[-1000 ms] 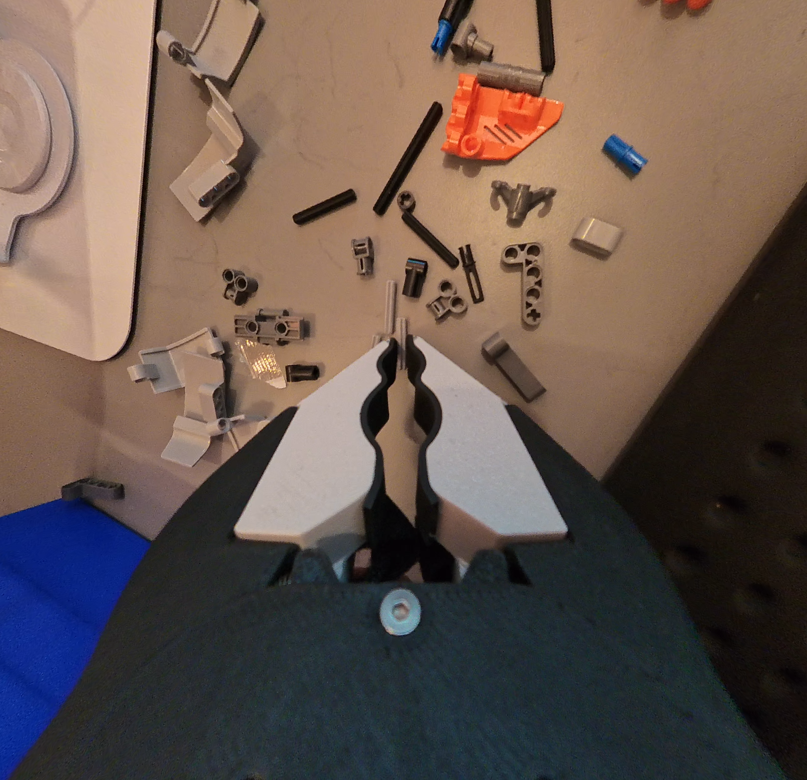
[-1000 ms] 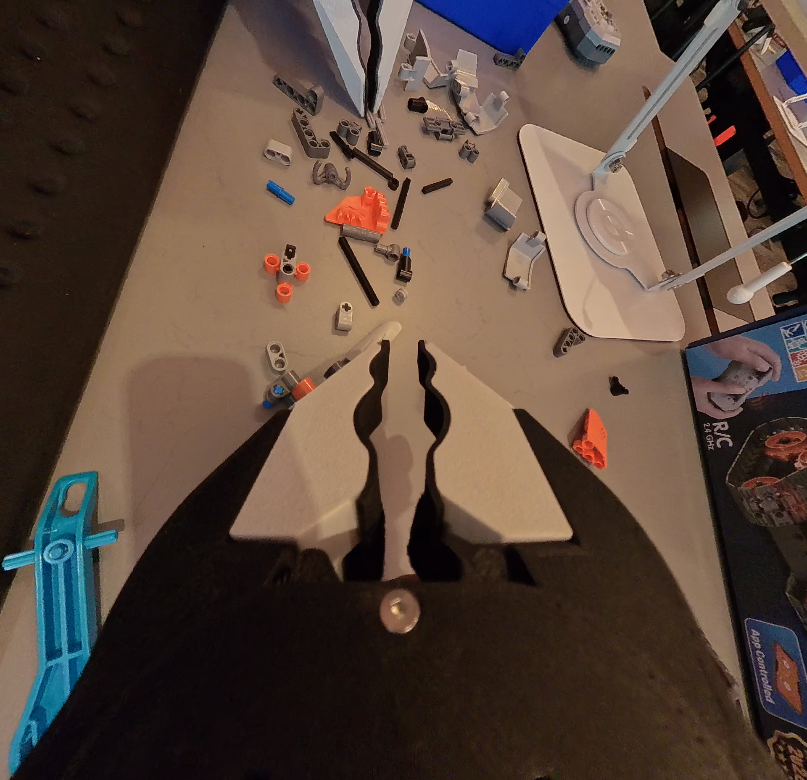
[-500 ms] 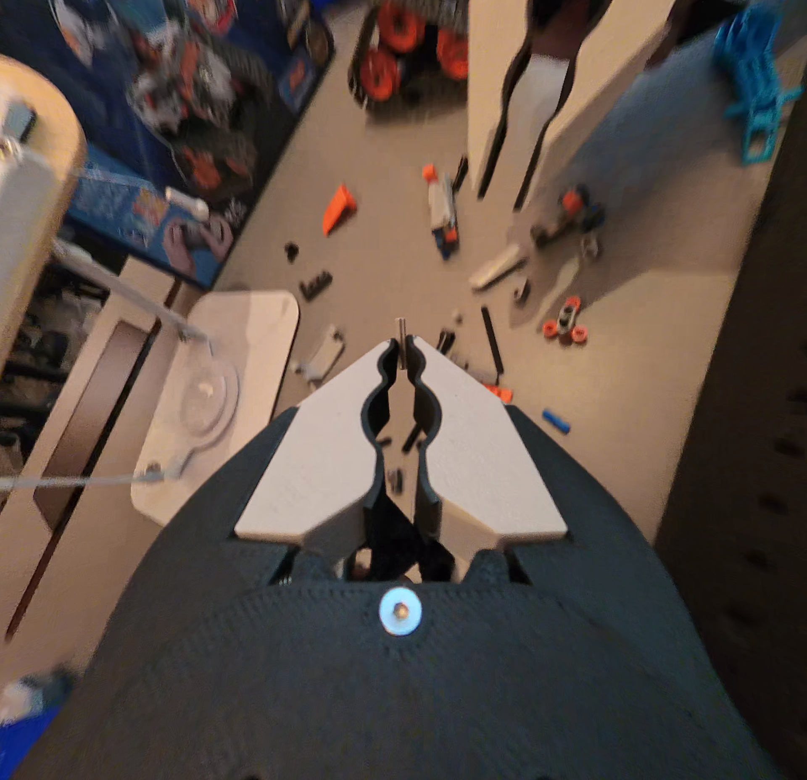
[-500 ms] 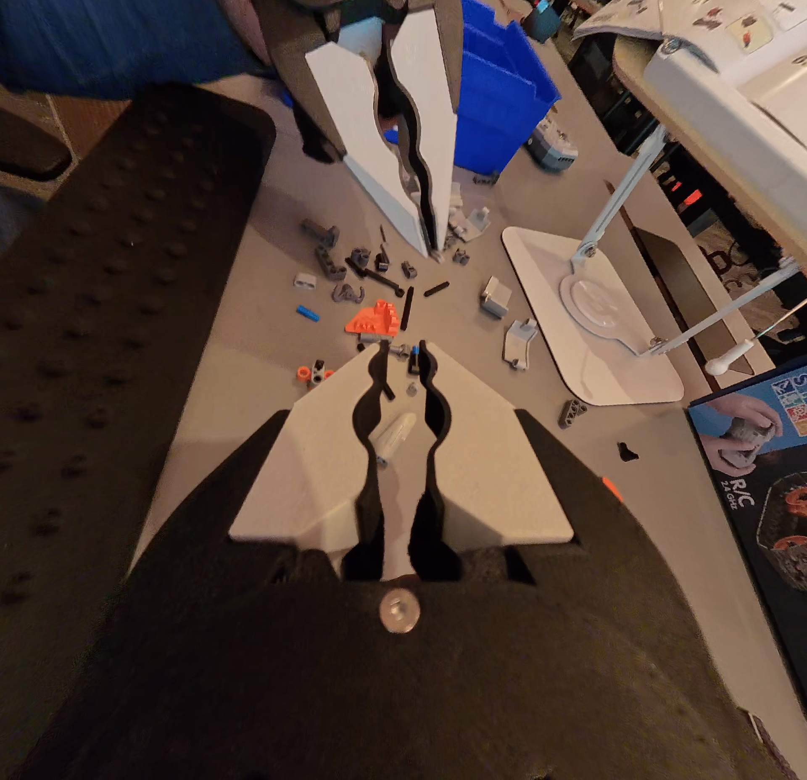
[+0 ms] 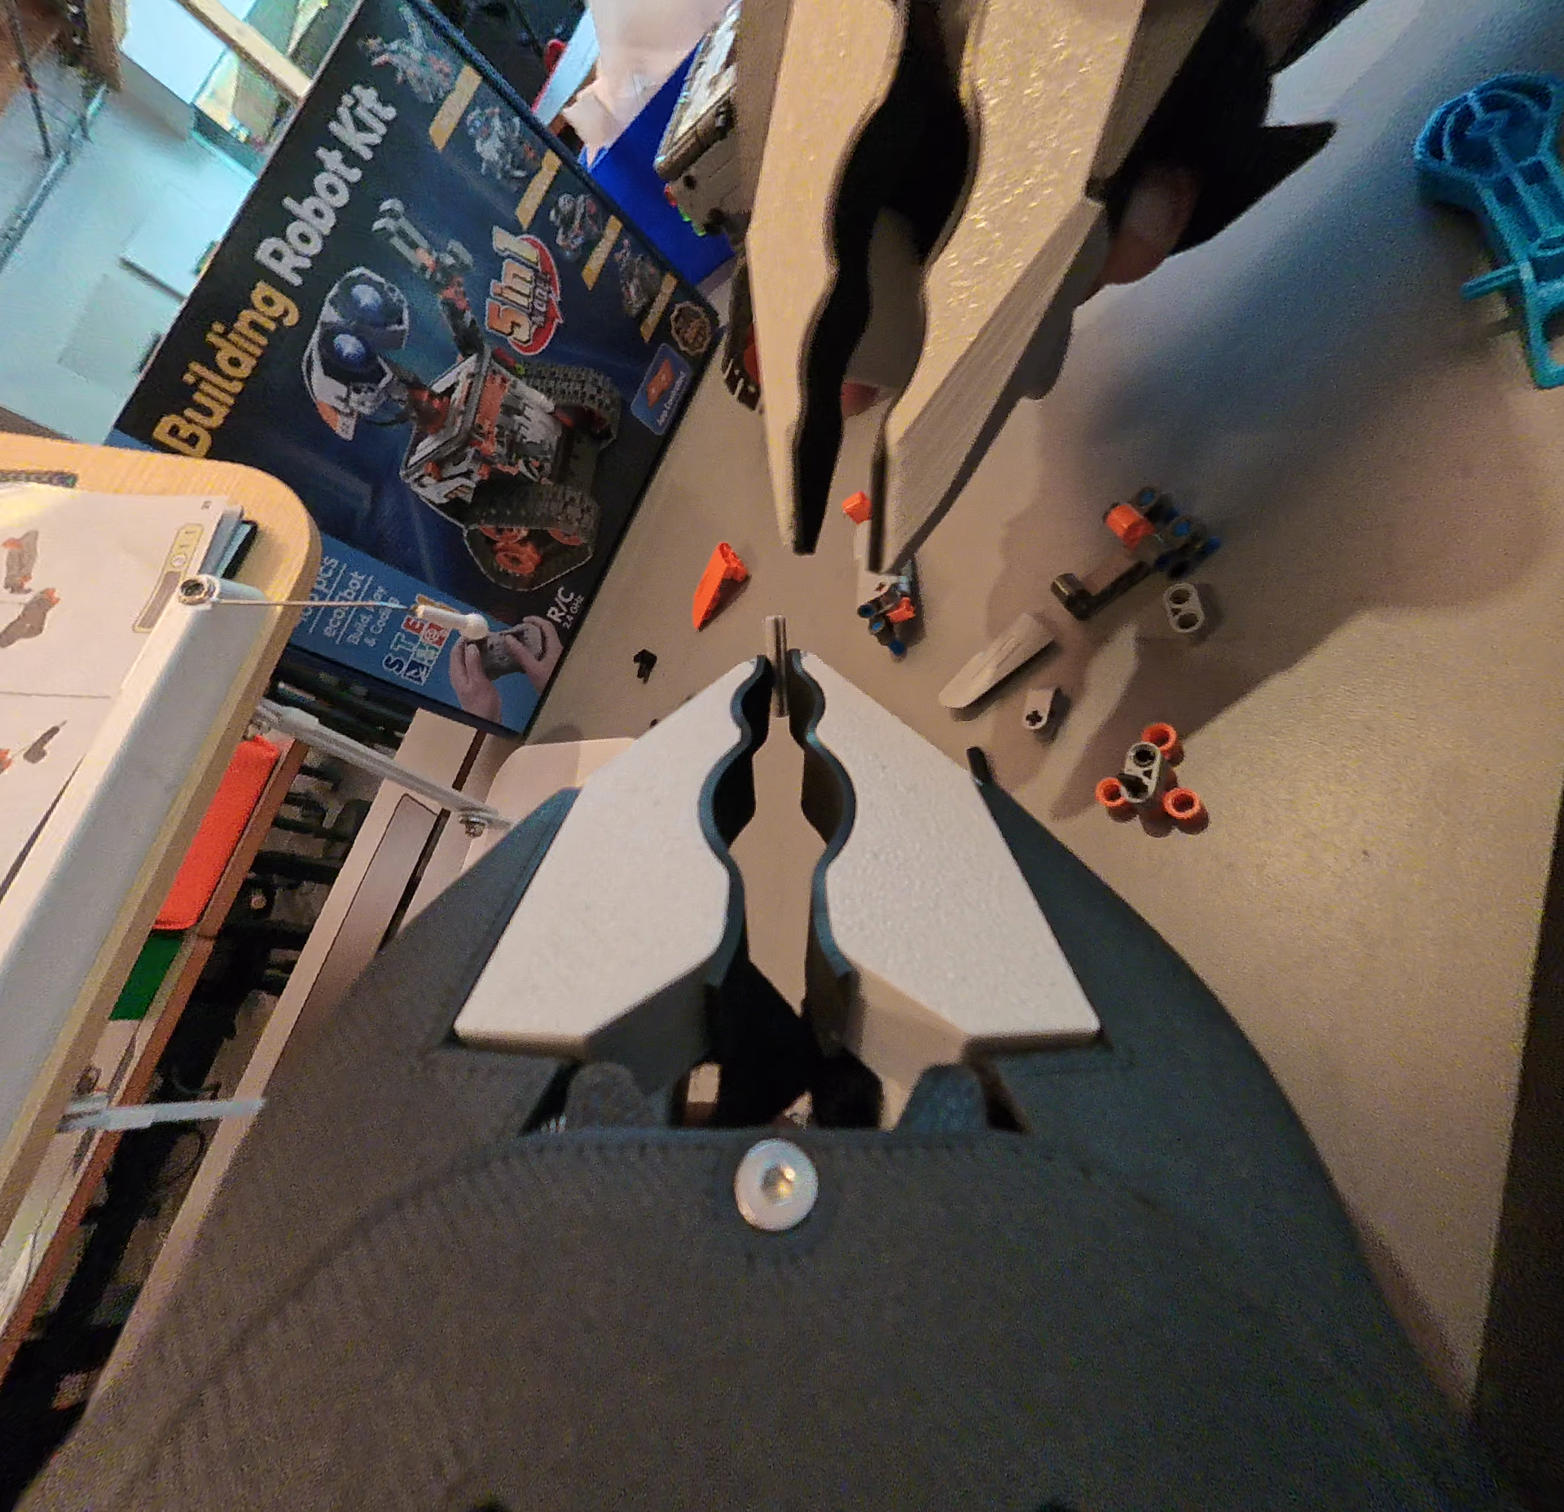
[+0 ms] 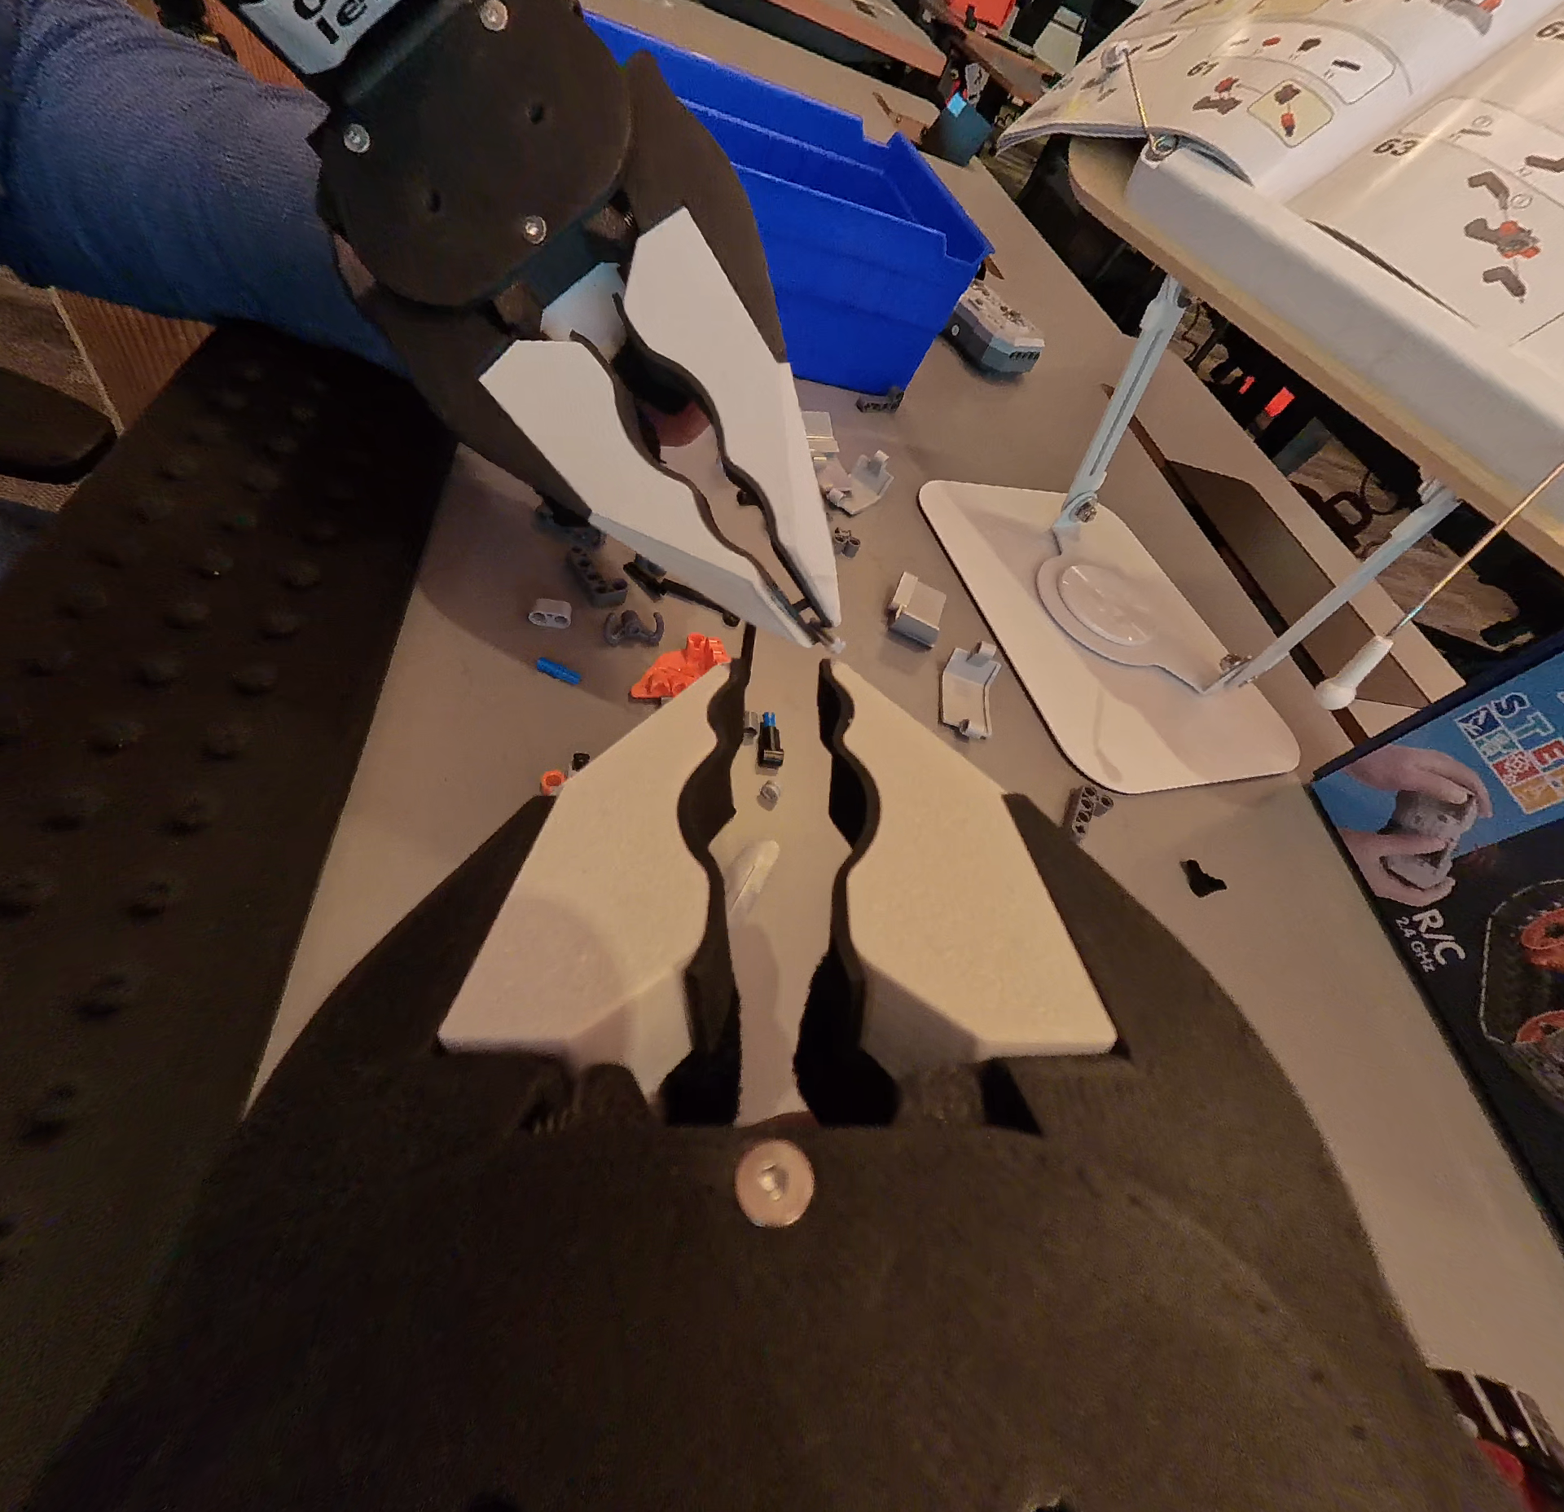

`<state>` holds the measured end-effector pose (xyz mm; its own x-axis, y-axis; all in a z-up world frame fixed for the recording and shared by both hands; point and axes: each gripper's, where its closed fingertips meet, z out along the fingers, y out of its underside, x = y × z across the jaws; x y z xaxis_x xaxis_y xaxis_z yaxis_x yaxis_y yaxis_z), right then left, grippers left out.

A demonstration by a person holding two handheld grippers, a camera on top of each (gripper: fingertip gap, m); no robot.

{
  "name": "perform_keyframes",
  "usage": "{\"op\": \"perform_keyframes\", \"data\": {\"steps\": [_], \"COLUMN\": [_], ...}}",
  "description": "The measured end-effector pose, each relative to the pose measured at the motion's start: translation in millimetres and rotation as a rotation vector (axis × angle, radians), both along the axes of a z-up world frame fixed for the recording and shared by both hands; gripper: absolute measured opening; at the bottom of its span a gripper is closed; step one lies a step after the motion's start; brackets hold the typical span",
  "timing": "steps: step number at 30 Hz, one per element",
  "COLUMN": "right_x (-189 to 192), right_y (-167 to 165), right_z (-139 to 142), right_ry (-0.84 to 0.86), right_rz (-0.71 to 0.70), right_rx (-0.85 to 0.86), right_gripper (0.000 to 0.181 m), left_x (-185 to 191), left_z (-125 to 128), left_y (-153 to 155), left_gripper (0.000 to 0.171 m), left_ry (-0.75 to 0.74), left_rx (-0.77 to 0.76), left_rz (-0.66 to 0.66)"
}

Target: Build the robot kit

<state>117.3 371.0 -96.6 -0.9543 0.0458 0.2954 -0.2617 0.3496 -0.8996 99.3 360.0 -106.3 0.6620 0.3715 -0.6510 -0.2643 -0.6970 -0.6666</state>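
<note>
My left gripper (image 5: pixel 777 667) is shut on a thin grey axle (image 5: pixel 775 642) that sticks out a little past its tips. It is held above the table. My right gripper (image 6: pixel 779 667) is open and empty, also raised. The two grippers point at each other, tips close together. The right gripper (image 5: pixel 845 553) shows just beyond the axle in the left wrist view. The left gripper (image 6: pixel 825 635) shows with the axle end (image 6: pixel 836 647) just above my right fingertips in the right wrist view. A person's blue sleeve (image 6: pixel 127 159) is behind the left gripper.
Several small grey, black and orange building parts lie on the grey table (image 6: pixel 889 456), among them an orange panel (image 6: pixel 677 667) and a white curved piece (image 5: pixel 994 659). A blue bin (image 6: pixel 829 227), a white stand base (image 6: pixel 1100 650), a kit box (image 5: pixel 406 329), a black mat (image 6: pixel 169 710) and a teal tool (image 5: pixel 1506 202) surround them. My left and right fingertips are right by each other. It is some 8 cm from my left tips to the white curved piece (image 5: pixel 994 659). The right camera catches it too, in the right wrist view (image 6: pixel 741 891).
The left gripper lifted the grey axle off the table and tilted up toward the right gripper. The right gripper also rose, and the two sets of tips came close.
</note>
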Motion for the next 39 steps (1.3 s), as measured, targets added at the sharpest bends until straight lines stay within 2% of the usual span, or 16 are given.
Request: {"op": "perform_keyframes", "data": {"steps": [11, 19, 24, 29, 35, 39], "right_x": [-2.3, 0.7, 1.8, 3.2, 2.9, 1.9], "right_y": [-1.4, -1.3, -2.1, -1.3, 0.4, 2.4], "right_z": [-4.1, -5.3, -7.3, -10.0, -7.8, -3.9], "right_ry": [-0.056, -0.031, 0.141, 0.244, 0.189, 0.143], "right_rz": [-0.006, 0.011, 0.0, 0.009, 0.014, 0.019], "right_rx": [-0.008, -0.001, 0.042, 0.081, 0.061, 0.035], "right_gripper": [0.008, 0.002, 0.002, 0.002, 0.001, 0.001], "left_x": [16.2, 16.4, 17.6, 18.9, 18.9, 16.5], "left_z": [5.6, 3.5, 0.2, -3.0, -0.5, -0.4], "left_y": [15.0, 16.0, 15.3, 16.3, 16.7, 12.1], "left_gripper": [0.001, 0.002, 0.001, 0.001, 0.002, 0.014], "left_ry": [0.163, 0.159, 0.128, 0.115, 0.107, 0.105], "left_rx": [-0.073, -0.076, -0.068, -0.075, -0.048, -0.049], "left_rz": [-0.062, -0.071, -0.08, -0.094, -0.098, -0.083]}}
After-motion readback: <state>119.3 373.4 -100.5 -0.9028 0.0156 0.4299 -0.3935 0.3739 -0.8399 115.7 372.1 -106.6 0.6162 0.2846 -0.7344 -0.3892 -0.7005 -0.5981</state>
